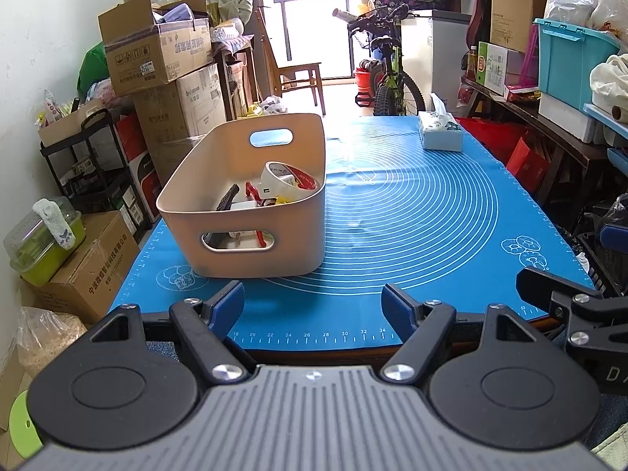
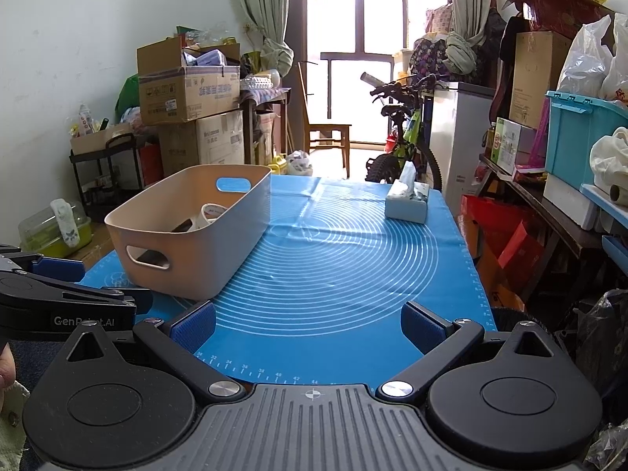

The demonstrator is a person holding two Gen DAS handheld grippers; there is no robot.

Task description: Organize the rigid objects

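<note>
A beige plastic bin [image 1: 251, 212] [image 2: 184, 235] with cut-out handles stands on the left part of the blue mat [image 1: 412, 212] [image 2: 333, 259]. Inside it lie several small objects: a white tape roll [image 1: 279, 178] [image 2: 210, 214], a red-handled tool [image 1: 255, 196] and a dark remote [image 1: 227, 198]. My left gripper [image 1: 314, 306] hangs open over the mat's near edge, just in front of the bin, with nothing between its blue pads. My right gripper [image 2: 310, 324] is open too, over the near middle of the mat, right of the bin, holding nothing.
A tissue box [image 1: 439, 133] [image 2: 406, 200] sits at the mat's far right. Stacked cardboard boxes [image 1: 157, 59] and a black cart [image 1: 94, 165] crowd the left side. A bicycle [image 1: 388, 78] stands beyond the table; shelves with a blue crate [image 1: 569, 62] line the right.
</note>
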